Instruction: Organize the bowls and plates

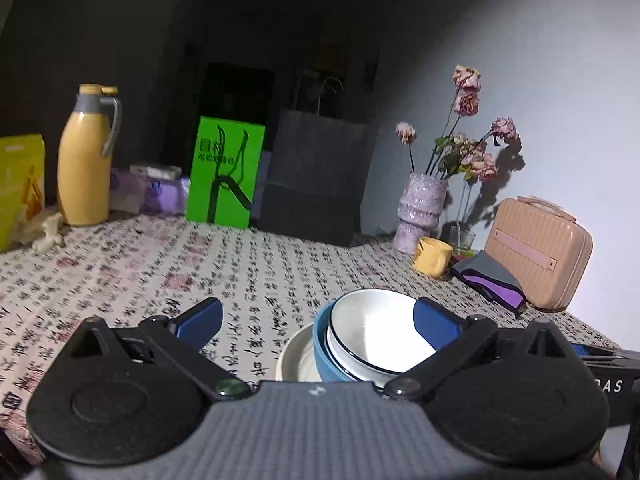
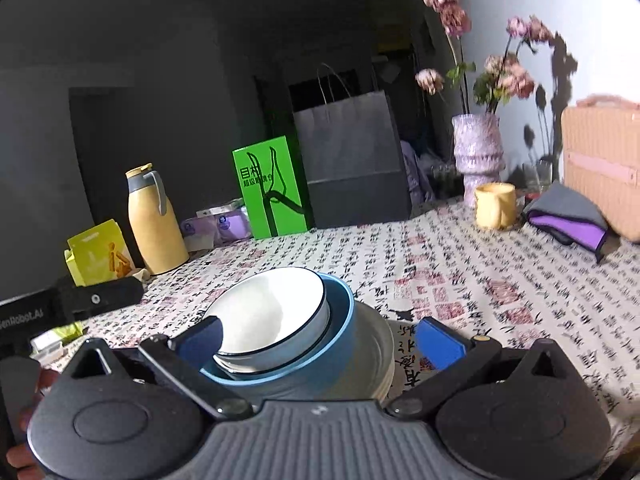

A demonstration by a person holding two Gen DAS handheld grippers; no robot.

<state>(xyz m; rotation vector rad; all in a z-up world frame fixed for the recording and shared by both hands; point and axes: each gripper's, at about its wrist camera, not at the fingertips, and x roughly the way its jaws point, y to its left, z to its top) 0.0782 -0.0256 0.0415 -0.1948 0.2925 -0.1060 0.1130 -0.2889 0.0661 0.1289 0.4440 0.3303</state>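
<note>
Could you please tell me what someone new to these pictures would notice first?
Probably the nested dishes near the table's front edge: a white bowl inside a blue bowl, on pale plates. Behind them, a bright green box stands against the dark back, and wilted pink flowers in a lilac vase stand at the right.

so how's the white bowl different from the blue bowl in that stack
The white bowl is smaller and sits nested inside the blue bowl, which is wider and holds it. The white bowl has a thin dark line around its rim; the blue bowl's rim is plain light blue. The white bowl is on top of the stack; the blue bowl rests on a pale dish. Both are round, upright and empty-looking.
</note>
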